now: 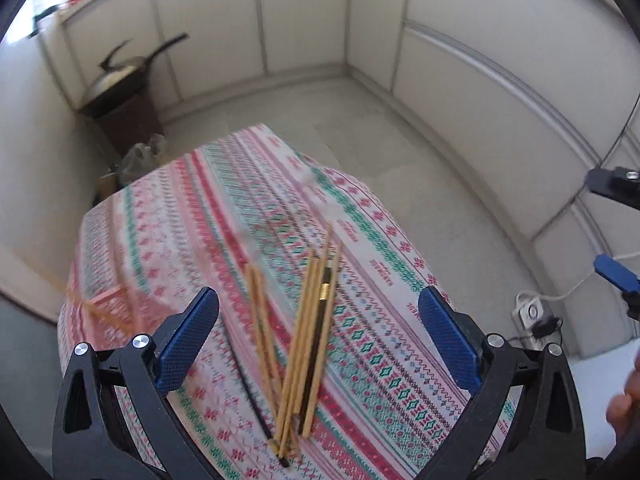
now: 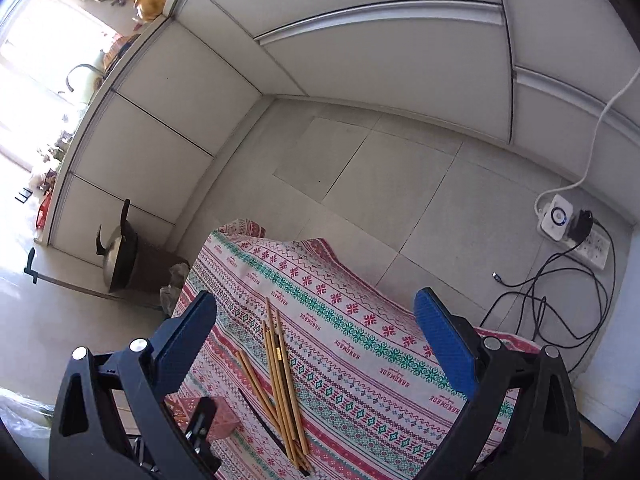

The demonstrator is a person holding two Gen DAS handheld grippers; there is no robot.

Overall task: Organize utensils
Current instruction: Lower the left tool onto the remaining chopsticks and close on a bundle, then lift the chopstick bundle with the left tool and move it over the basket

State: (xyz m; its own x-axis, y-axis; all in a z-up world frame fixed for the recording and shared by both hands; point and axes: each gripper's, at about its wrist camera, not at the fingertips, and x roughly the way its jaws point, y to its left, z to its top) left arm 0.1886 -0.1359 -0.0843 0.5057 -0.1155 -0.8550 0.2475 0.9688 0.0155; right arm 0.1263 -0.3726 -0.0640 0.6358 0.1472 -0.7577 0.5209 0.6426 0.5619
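Observation:
A loose pile of several wooden chopsticks with a black one among them lies on the patterned tablecloth. My left gripper is open and empty, hovering above the pile. My right gripper is open and empty, above the same chopsticks; its blue fingertips show at the right edge of the left wrist view. A pink holder with chopsticks stands left of the pile, seen blurred in the left wrist view. The left gripper's body shows beside it.
The tablecloth covers a small table with edges falling off at the far and right sides. A wok sits on a brown stand by the wall. A power strip with cables lies on the floor at right.

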